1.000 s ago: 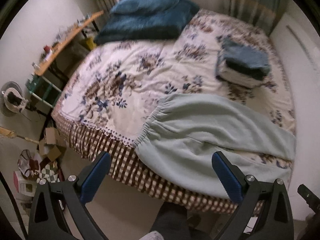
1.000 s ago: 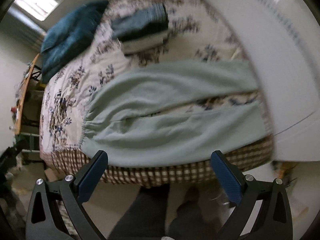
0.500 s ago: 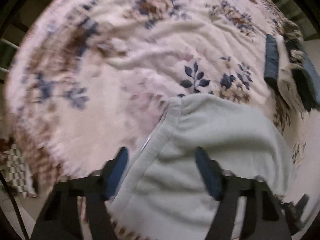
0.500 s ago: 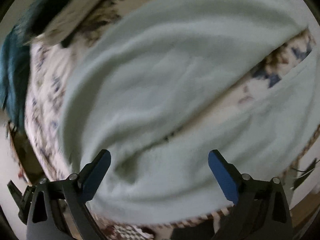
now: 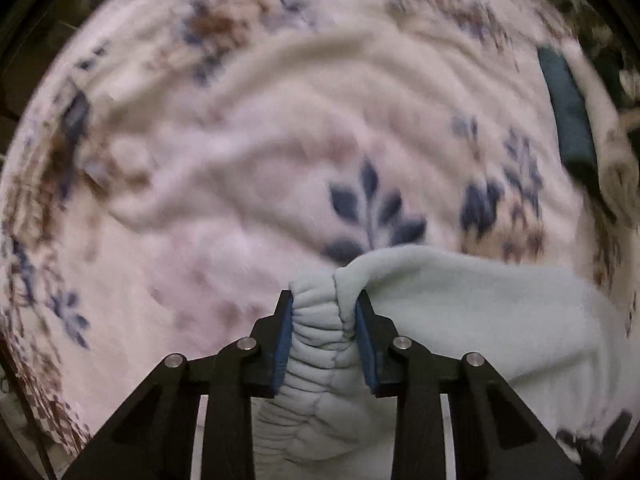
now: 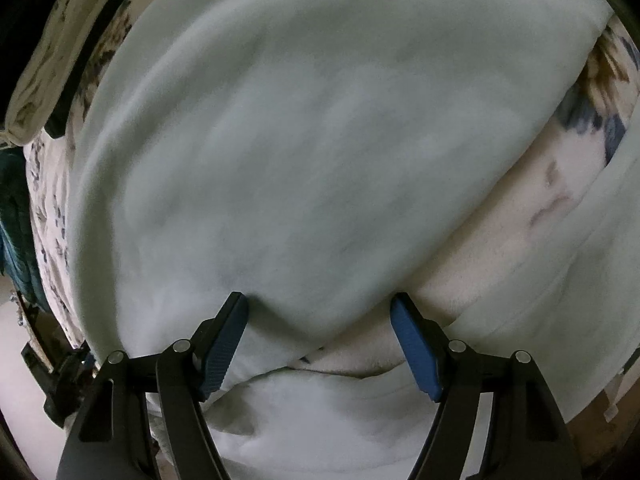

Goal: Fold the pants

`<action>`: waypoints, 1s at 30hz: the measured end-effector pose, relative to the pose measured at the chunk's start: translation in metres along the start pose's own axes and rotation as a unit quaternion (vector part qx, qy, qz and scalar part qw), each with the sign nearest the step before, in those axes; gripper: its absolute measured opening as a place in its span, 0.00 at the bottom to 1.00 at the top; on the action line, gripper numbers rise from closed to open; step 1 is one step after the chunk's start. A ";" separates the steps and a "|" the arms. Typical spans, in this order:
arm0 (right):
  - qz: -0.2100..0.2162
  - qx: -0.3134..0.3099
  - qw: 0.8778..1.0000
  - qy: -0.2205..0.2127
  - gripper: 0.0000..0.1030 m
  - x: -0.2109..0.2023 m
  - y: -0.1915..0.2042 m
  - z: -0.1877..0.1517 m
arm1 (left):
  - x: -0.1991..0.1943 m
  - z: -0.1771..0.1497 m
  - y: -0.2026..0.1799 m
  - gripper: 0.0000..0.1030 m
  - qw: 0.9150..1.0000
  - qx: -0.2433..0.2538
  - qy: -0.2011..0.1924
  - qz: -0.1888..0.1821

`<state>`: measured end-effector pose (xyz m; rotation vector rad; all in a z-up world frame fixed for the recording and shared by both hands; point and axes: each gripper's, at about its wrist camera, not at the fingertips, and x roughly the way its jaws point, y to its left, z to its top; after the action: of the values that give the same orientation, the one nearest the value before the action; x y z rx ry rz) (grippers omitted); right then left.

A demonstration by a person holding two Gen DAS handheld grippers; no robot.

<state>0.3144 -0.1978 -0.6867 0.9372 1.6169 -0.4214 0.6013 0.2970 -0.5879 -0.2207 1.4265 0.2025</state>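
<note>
Left tool (image 5: 323, 300) closing, pinching pants (image 5: 460, 320) waistband, floral bedspread (image 5: 240, 160)

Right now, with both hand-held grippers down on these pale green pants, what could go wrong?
The left hand-held gripper, just closing, pinches only the bunched waistband; it might slip when lifted. The right hand-held gripper, also closing, straddles the crotch near the floral bedspread and might snag it.

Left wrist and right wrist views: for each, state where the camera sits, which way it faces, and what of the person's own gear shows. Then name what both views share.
Left wrist: on the left gripper, facing down at the floral bedspread; its fingers pinch the pants by the waistband.
Right wrist: on the right gripper, facing steeply down; jaws spread over a pants leg.
Shared: pants and bedspread.
</note>
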 end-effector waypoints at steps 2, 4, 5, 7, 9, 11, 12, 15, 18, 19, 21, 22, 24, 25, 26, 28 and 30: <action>0.000 0.004 1.000 -0.006 0.74 0.002 -0.006 0.002 | 0.007 0.013 0.011 0.26 1.000 -0.022 0.012 -0.002; 0.002 0.017 1.000 -0.014 0.74 0.008 -0.010 0.010 | 0.020 0.017 0.014 0.25 0.998 -0.043 0.034 -0.013; 0.007 0.023 1.000 -0.015 0.74 0.011 -0.014 0.013 | 0.022 0.018 0.010 0.26 0.999 -0.036 0.034 -0.008; 0.020 0.039 0.999 -0.009 0.74 0.022 -0.020 0.023 | 0.017 0.013 0.004 0.29 0.999 -0.026 0.033 -0.011; 0.040 0.045 0.998 -0.009 0.68 0.039 -0.023 0.030 | 0.009 0.004 0.000 0.32 1.000 -0.013 0.027 -0.008; 0.038 0.036 0.998 -0.017 0.17 0.039 -0.021 0.030 | 0.003 -0.006 0.003 0.32 0.999 -0.014 0.031 -0.009; 0.030 0.026 0.999 -0.029 0.15 0.035 -0.022 0.029 | -0.006 -0.016 0.008 0.33 0.999 -0.018 0.026 -0.013; 0.017 0.029 0.998 -0.048 0.14 0.027 -0.028 0.026 | -0.034 -0.035 0.017 0.32 1.000 -0.027 0.001 0.001; 0.040 -0.019 0.999 -0.011 0.21 0.019 -0.004 0.024 | -0.043 -0.059 0.023 0.32 0.999 -0.033 -0.011 -0.010; 0.051 -0.039 0.998 -0.006 0.32 0.015 0.003 0.022 | -0.050 -0.070 0.023 0.32 0.999 -0.032 -0.015 -0.015; 0.079 -0.062 0.995 -0.015 0.60 -0.006 0.012 0.008 | -0.064 -0.095 0.027 0.34 0.999 -0.033 -0.024 -0.025; 0.084 -0.065 0.994 -0.021 0.75 -0.015 0.010 -0.002 | -0.071 -0.106 0.029 0.37 0.999 -0.035 -0.025 -0.027; 0.083 -0.061 0.995 -0.013 0.77 -0.026 0.008 -0.027 | -0.074 -0.128 0.040 0.44 0.999 -0.042 -0.019 -0.027; 0.077 -0.051 0.996 -0.001 0.77 -0.026 0.002 -0.035 | -0.076 -0.141 0.046 0.50 0.999 -0.045 -0.009 -0.026; 0.073 -0.032 0.997 0.016 0.77 -0.025 -0.007 -0.051 | -0.072 -0.149 0.058 0.52 0.998 -0.051 0.002 -0.022; 0.066 0.011 0.997 0.043 0.77 -0.028 -0.035 -0.085 | -0.065 -0.166 0.076 0.53 0.998 -0.065 0.021 -0.011; 0.047 0.047 0.996 0.062 0.77 -0.020 -0.059 -0.121 | -0.051 -0.182 0.094 0.53 0.996 -0.078 0.048 -0.015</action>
<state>0.1916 -0.1554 -0.6472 1.1248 1.6693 -0.3842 0.3952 0.3380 -0.5643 -0.3845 1.5029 0.2832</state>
